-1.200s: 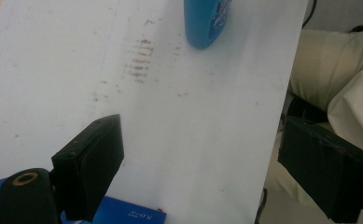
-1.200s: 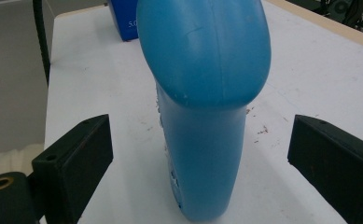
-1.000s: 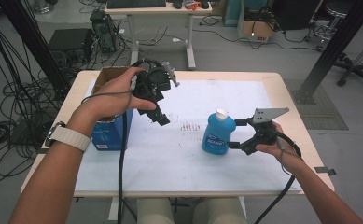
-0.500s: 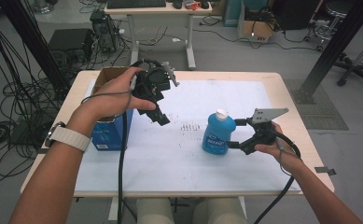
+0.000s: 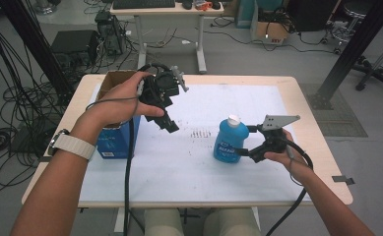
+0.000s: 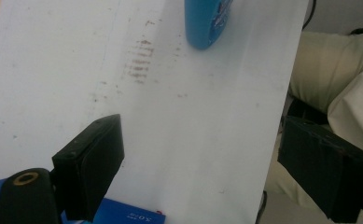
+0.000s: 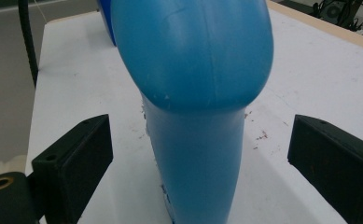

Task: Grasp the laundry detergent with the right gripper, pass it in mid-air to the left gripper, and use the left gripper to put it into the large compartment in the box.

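Workroom: grey floor, cable bundles at left, a second desk behind; we list the contents from largest down

Table (image 5: 322, 162): pale wood top, covered by a white sheet (image 5: 189, 162) with a patch of brown smudges near its middle

Box (image 5: 111, 142): blue cardboard, open at the top, standing at the sheet's left edge, just beside the left forearm

Bottle (image 5: 231, 140): blue plastic with a white cap, upright on the sheet right of centre; this is the thing we are working on, and it rests on the sheet, not yet lifted

Right gripper (image 5: 245, 142): held low at the bottle's right side, jaws spread wide, one on each flank of the bottle; in the right gripper view the bottle (image 7: 193, 116) stands between the jaws with clear gaps on both sides

Left gripper (image 5: 172, 125): raised above the sheet near the box, jaws apart, holding nothing, well clear of the bottle (image 6: 207, 23)

Progress, as we judge it: approach done, bottle bracketed; closing on it, lifting and placing all remain
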A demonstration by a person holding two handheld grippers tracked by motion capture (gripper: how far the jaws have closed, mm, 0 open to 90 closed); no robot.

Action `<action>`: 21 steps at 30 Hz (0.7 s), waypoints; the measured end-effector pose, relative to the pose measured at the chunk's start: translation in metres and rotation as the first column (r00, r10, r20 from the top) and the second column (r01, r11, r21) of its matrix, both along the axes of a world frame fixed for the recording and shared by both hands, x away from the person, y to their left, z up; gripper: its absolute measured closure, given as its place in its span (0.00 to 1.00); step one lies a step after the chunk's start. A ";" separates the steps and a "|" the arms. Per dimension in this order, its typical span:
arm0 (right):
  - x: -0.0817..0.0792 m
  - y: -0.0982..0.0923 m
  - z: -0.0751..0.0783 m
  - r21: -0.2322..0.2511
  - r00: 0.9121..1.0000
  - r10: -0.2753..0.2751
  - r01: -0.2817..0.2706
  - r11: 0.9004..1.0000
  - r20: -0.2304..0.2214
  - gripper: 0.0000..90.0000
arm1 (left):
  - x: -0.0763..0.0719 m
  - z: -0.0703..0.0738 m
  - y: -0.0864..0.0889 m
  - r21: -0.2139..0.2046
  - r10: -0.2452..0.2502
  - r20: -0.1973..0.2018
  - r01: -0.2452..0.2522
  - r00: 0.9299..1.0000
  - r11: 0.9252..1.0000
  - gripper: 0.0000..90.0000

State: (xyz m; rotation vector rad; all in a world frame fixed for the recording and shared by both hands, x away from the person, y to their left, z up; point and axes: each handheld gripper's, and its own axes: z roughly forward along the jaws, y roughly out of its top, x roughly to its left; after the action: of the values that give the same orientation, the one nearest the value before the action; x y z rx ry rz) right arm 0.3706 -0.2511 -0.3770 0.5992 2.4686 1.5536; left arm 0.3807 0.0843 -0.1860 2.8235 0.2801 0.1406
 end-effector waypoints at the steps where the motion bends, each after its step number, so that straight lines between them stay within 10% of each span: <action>1: 0.000 0.000 -0.001 0.002 1.000 0.003 -0.003 1.000 -0.003 0.07 | 0.000 0.000 0.000 0.003 -0.001 -0.001 0.001 1.000 1.000 0.16; 21: 0.007 0.012 -0.015 0.022 1.000 -0.011 0.010 1.000 0.017 0.09 | 0.000 -0.003 0.002 0.002 0.008 -0.003 -0.008 1.000 1.000 0.16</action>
State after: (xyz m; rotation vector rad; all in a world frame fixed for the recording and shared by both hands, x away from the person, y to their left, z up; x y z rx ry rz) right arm 0.3771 -0.2391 -0.3920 0.5988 2.4356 1.5768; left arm 0.3807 0.0868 -0.1893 2.8253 0.2918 0.1380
